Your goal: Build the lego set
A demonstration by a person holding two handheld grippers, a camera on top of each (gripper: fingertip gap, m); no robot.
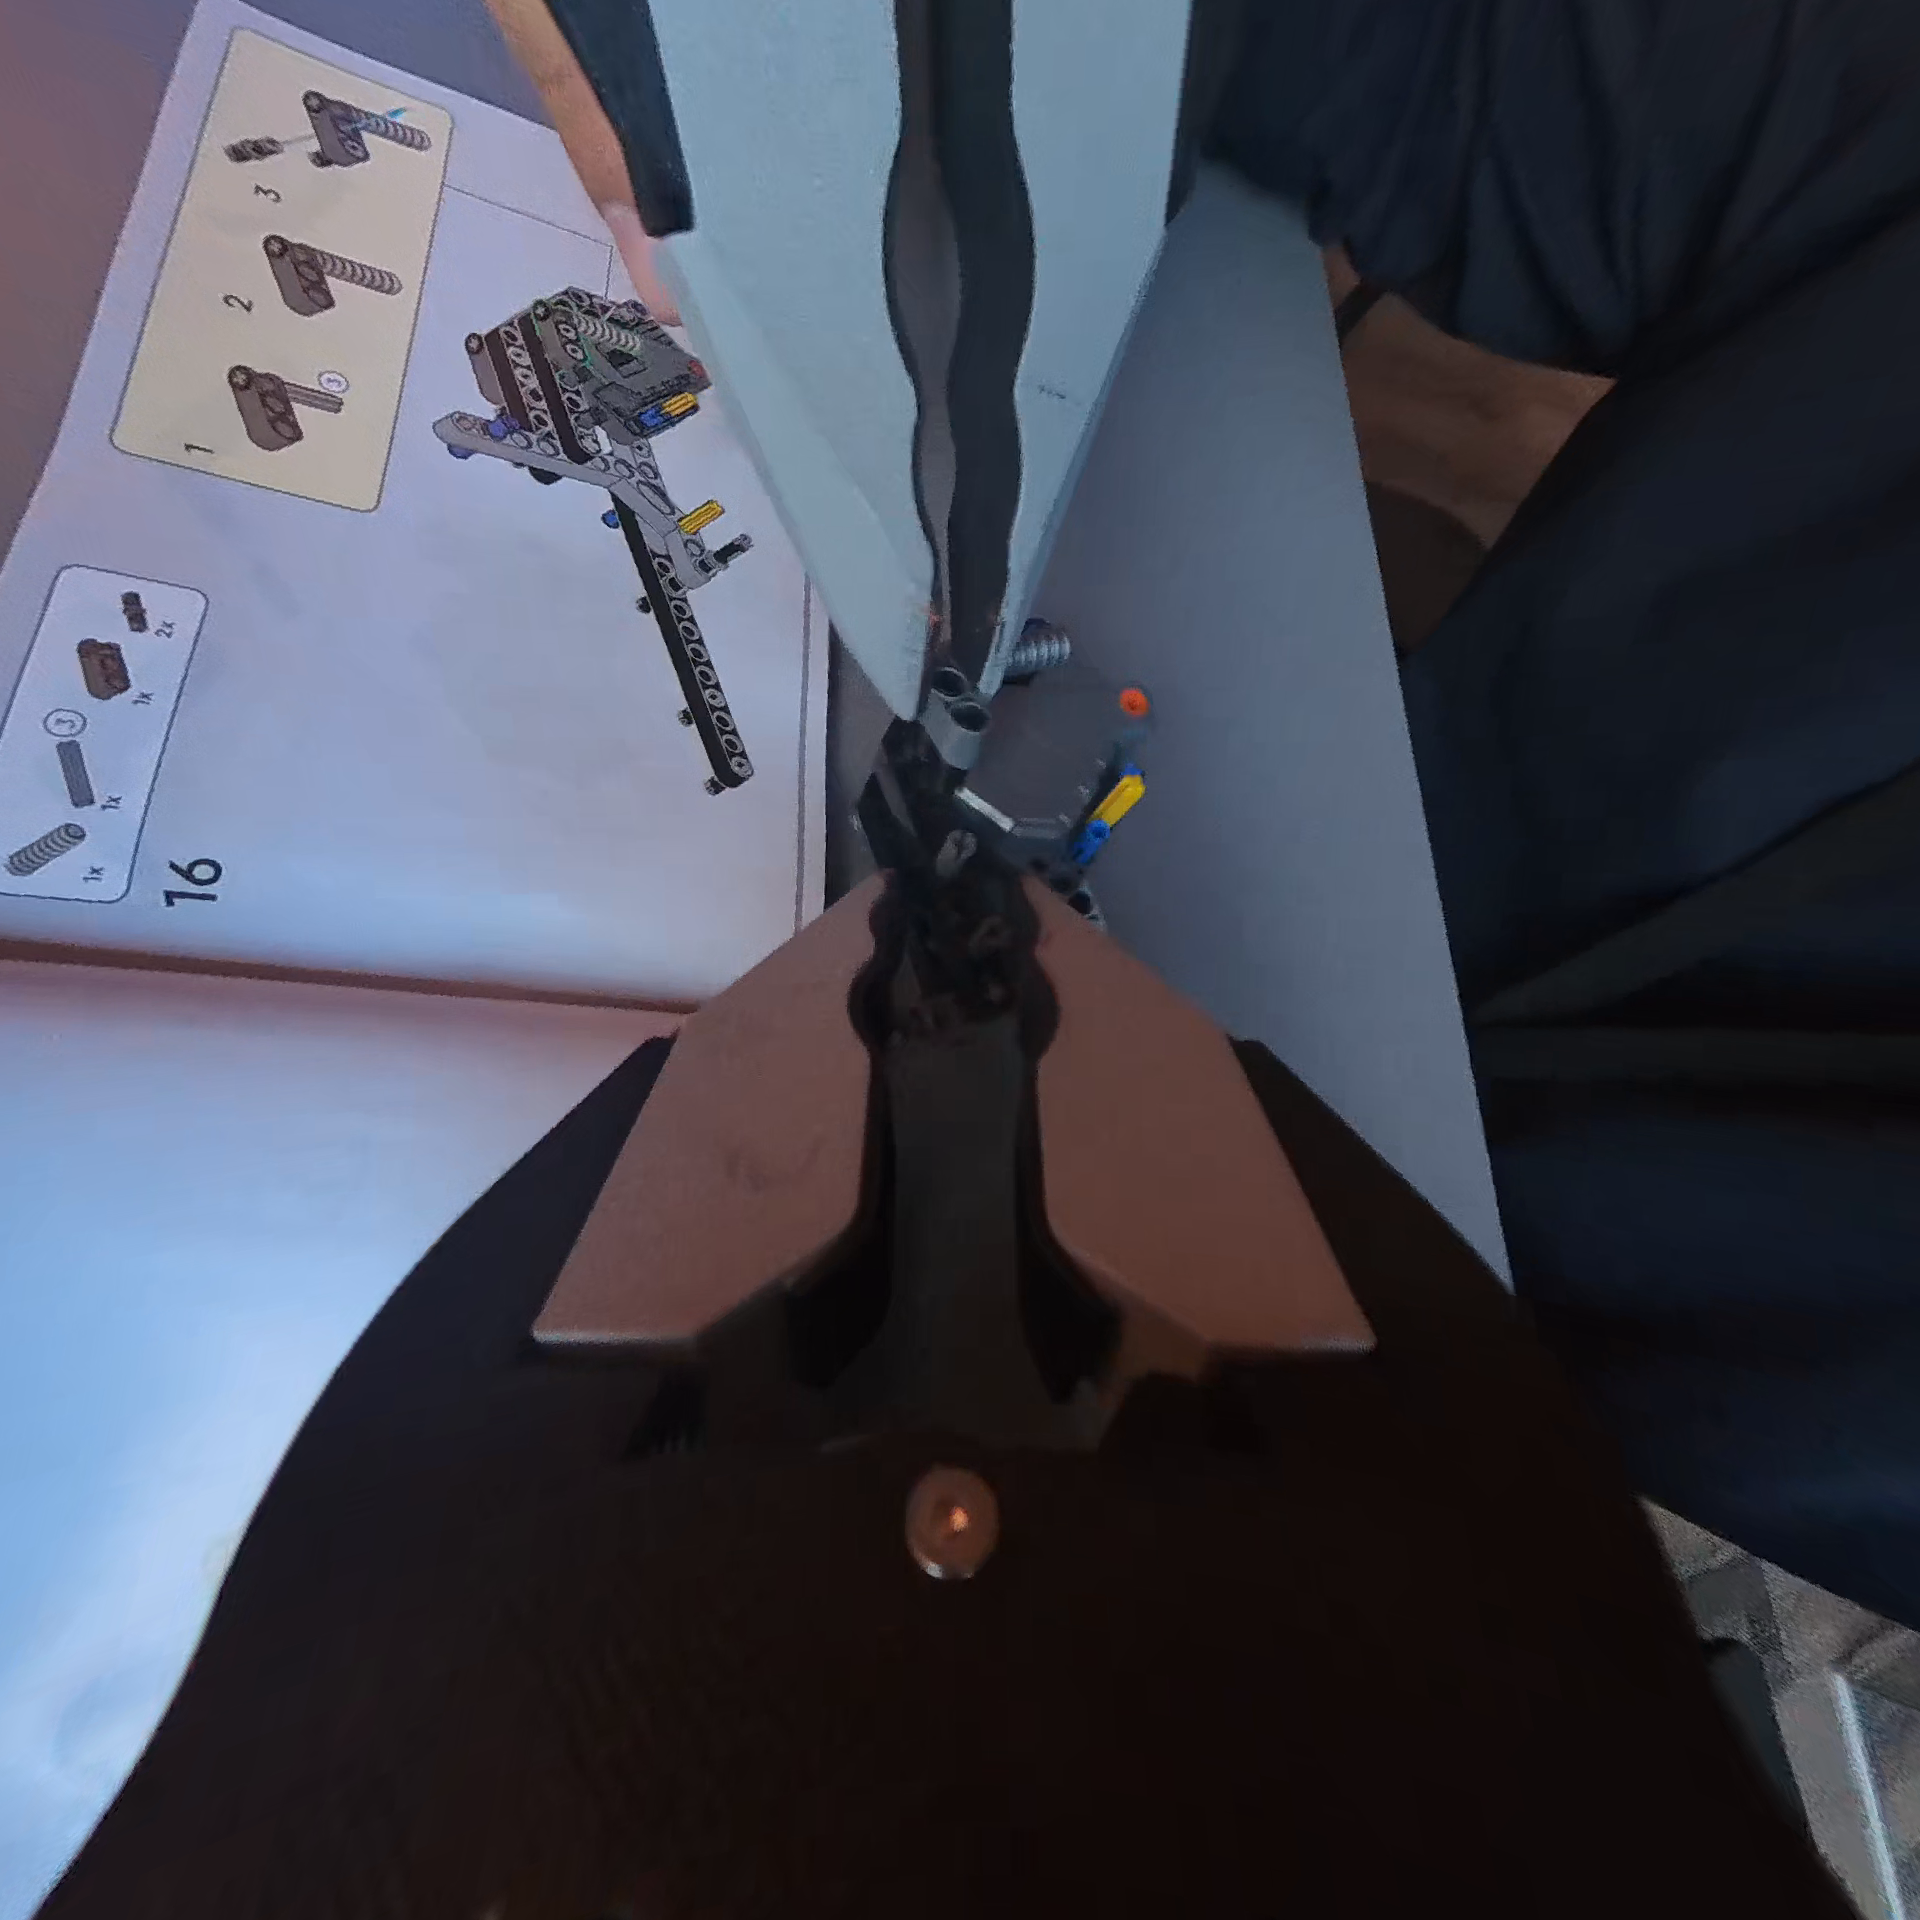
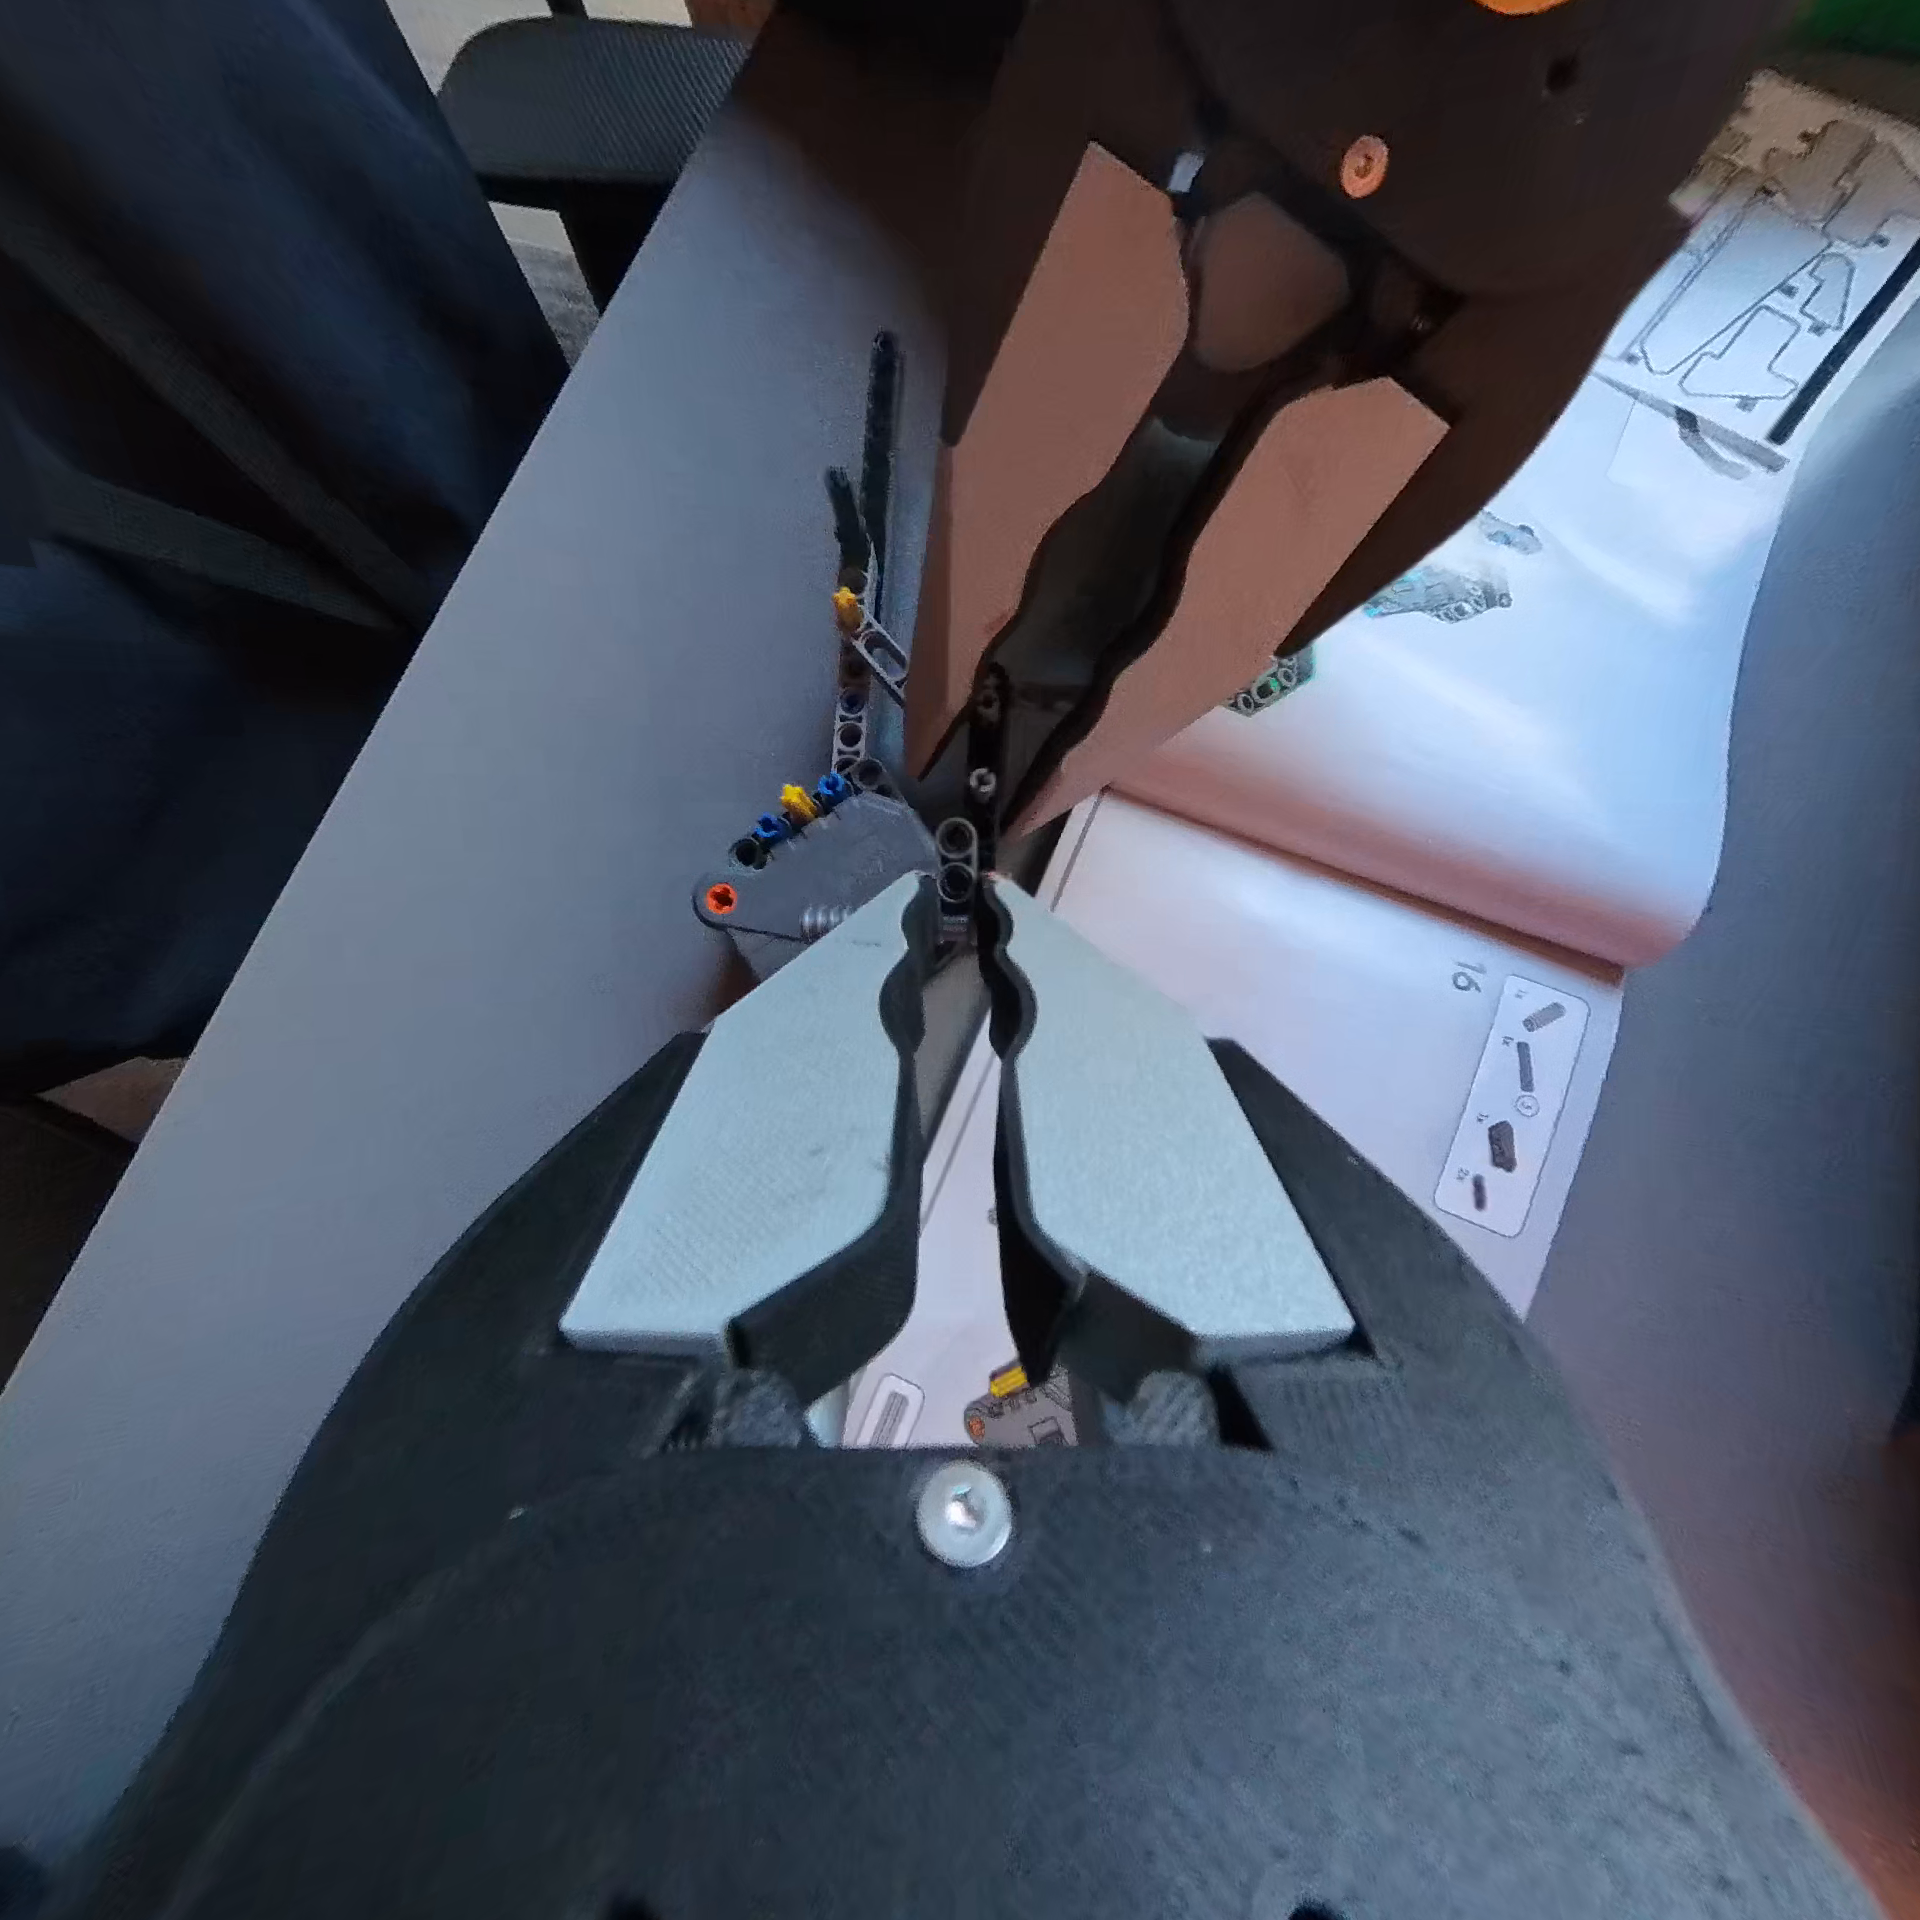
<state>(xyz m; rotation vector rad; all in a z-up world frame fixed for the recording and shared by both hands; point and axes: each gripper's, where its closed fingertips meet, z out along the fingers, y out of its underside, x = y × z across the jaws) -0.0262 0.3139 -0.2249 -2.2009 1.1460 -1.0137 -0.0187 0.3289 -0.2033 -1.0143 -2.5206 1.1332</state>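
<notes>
A partly built lego assembly (image 2: 821, 873) rests at the table edge: a dark grey panel with an orange pin (image 2: 720, 898), blue and yellow pins and a long black beam (image 2: 883, 416). It also shows in the left wrist view (image 1: 1049, 779). My left gripper (image 1: 951, 904), with brown fingers, is shut on a black beam (image 2: 985, 727) of the assembly. My right gripper (image 2: 961, 899), with grey fingers, is shut on a small grey holed beam (image 2: 957, 847) and meets the left gripper (image 2: 987, 800) tip to tip. The right gripper (image 1: 961, 696) and the grey beam (image 1: 961, 717) show from above in the left wrist view.
An open instruction booklet (image 1: 416, 623) lies on the grey table (image 1: 1247, 727) beside the assembly; it also shows in the right wrist view (image 2: 1351, 935). A person in dark clothing (image 1: 1662, 727) sits at the table edge. A dark chair (image 2: 592, 83) stands behind. My left and right fingertips are right by each other.
</notes>
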